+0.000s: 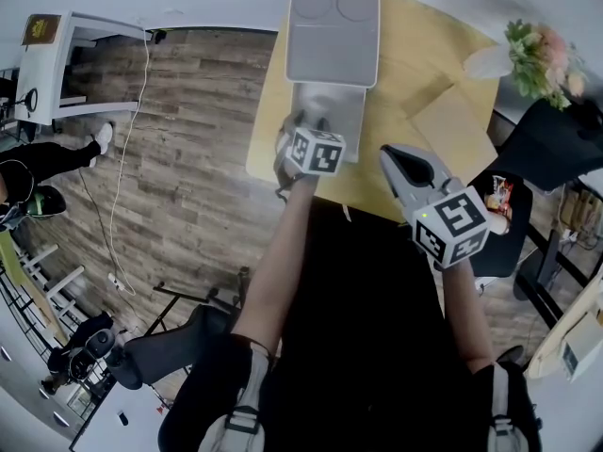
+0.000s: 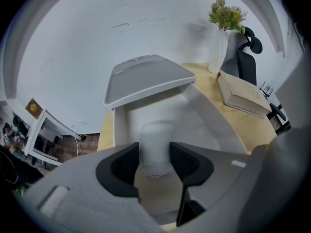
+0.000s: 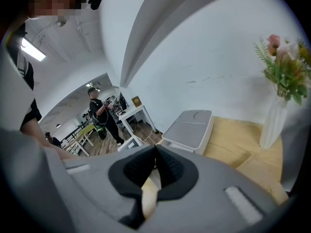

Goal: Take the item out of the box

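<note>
**Between the pads of the left gripper (image 2: pixel 155 152): the item (image 2: pixel 155 137), at the near end of the open box (image 2: pixel 209 120)**

Left gripper spread wide, one pad on either side of the item, a pale frosted cylinder. Upright between the two pads, flanks level with both pad faces. No squeeze to be seen, so open around it, not clamped. Foot of the item: on the box floor or clear of it, cannot tell. Just beyond the tips, the white walls of the box, running away on either side of the item. Farther on and above, the grey lid (image 2: pixel 146 79), tipped up and back. Ahead and to the right of the left gripper, on the wooden table (image 2: pixel 245 127), a flat cream book (image 2: pixel 243 98), then a white vase (image 2: pixel 217 52) of flowers against the wall.

To the right of it, the right gripper (image 3: pixel 156 149): pads together at the tips, nothing between them. Nearer the body than the left gripper, well short of the box. Beyond its tips to the left, a person (image 3: pixel 99 113) standing far off among desks.
</note>
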`<action>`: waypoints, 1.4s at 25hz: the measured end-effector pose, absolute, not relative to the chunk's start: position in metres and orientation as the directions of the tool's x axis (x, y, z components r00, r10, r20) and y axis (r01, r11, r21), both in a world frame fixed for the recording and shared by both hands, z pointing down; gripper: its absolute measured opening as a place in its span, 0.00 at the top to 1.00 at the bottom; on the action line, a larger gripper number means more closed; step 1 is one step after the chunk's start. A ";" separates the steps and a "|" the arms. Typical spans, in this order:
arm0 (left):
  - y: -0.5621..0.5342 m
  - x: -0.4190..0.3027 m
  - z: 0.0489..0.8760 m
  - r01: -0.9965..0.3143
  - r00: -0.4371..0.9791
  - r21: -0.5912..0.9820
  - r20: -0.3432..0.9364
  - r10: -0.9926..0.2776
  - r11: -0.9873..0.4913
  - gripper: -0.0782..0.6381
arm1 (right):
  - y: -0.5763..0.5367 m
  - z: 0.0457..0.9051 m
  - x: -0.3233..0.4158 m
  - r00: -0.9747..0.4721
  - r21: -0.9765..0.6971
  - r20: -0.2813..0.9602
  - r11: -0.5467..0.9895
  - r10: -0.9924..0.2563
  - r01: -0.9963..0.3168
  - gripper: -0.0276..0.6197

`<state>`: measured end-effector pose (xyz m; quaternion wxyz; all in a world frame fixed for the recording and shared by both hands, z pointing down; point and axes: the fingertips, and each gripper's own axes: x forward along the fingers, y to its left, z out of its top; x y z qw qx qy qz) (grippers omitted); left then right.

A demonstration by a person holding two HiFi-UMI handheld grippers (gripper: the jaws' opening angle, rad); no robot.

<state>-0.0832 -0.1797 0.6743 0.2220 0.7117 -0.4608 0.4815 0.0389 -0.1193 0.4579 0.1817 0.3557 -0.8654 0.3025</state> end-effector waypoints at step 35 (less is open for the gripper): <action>-0.171 -0.077 0.673 -0.803 0.128 -0.177 0.881 -0.455 -0.568 0.64 | -0.102 0.453 0.059 -0.677 -0.385 0.516 0.564 -0.525 -0.731 0.95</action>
